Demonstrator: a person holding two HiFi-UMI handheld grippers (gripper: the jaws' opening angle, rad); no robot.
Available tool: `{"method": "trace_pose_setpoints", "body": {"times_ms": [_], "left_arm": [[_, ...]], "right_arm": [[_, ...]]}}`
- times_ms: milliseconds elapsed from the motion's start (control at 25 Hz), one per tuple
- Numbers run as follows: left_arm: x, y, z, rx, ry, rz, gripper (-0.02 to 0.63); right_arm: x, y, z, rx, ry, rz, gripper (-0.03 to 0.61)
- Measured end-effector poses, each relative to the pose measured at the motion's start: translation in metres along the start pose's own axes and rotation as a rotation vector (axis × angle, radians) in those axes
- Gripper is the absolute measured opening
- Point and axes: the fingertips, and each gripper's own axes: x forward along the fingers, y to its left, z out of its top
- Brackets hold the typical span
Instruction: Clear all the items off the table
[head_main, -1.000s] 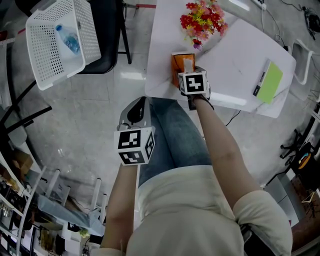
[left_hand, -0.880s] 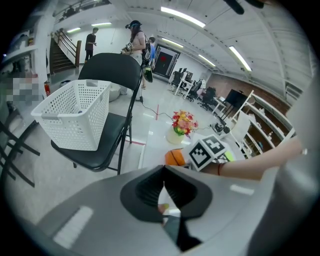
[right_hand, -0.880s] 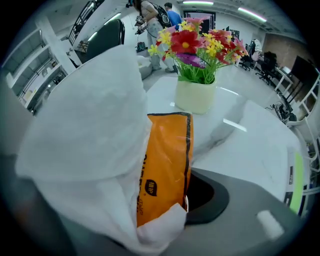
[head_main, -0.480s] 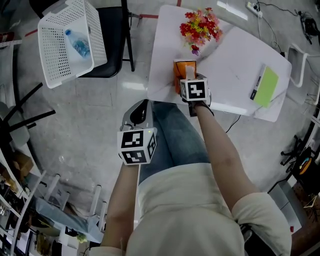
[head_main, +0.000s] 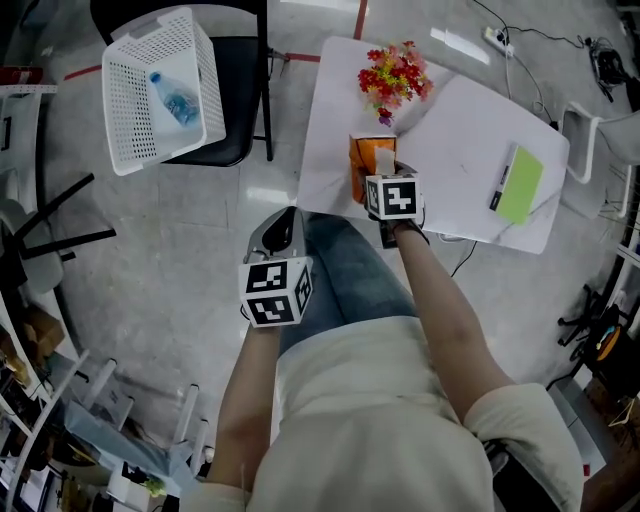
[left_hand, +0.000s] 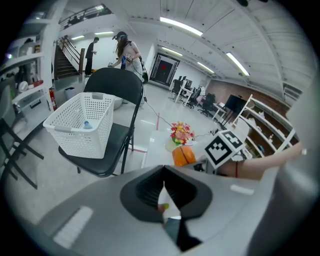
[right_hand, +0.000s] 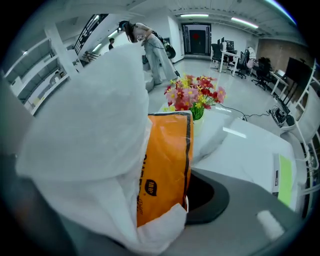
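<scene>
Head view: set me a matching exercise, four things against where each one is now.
Things:
1. water bottle
2. orange tissue pack
3. flowers
4. green notebook

Places:
A. lying flat on the right part of the table
B. inside the white basket on the chair
C. between the fingers of the right gripper
D. standing near the table's far edge

Pairs: 1-B, 2-C, 3-D, 4-A
</scene>
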Motion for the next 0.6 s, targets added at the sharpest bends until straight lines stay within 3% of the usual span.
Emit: {"method": "trace_pose_setpoints", "body": {"times_ms": [360, 600], "left_arm": [[-0.027, 0.007, 0.012, -0.029, -0.045, 0.036, 0.008], [-0.047, 0.008, 0.025, -0.041, -0.080, 0.047, 0.008]], "right_arm": [[-0.055, 0.019, 0.020, -0.051, -0.055, 0.034, 0.290], [-0.096, 0.029, 0.037, -0.142, -0.101, 0.047, 0.290]]}}
